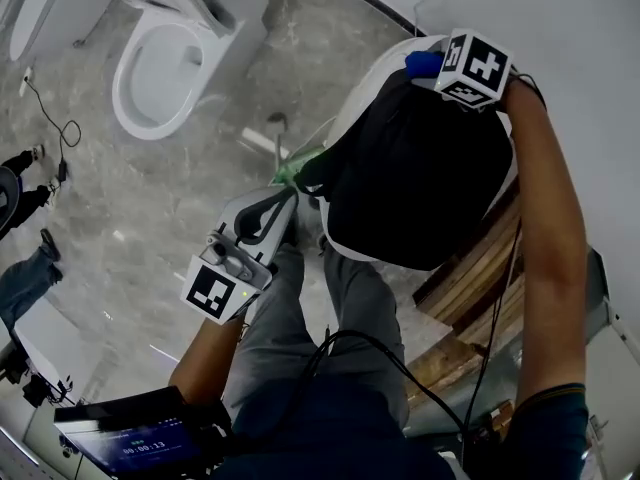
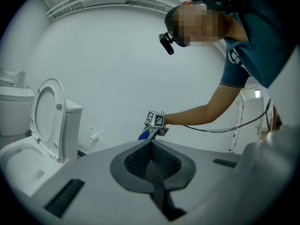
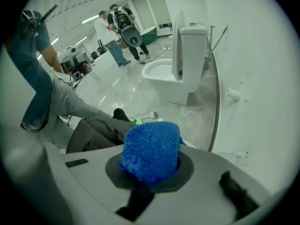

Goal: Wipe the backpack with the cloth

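Right gripper view shows the right gripper (image 3: pixel 150 168) with fingers clamped on the blue cloth (image 3: pixel 151 150), the left gripper (image 2: pixel 151 147) fingers together, so the black backpack (image 1: pixel 420 173) below the cloth probably needs firm, overlapping strokes.

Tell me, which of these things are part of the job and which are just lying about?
In the job: cloth, held in the right gripper; backpack.
Just lying about: toilet; wooden planks.

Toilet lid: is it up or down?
Up. The toilet lid stands upright against the tank, leaving the bowl uncovered.
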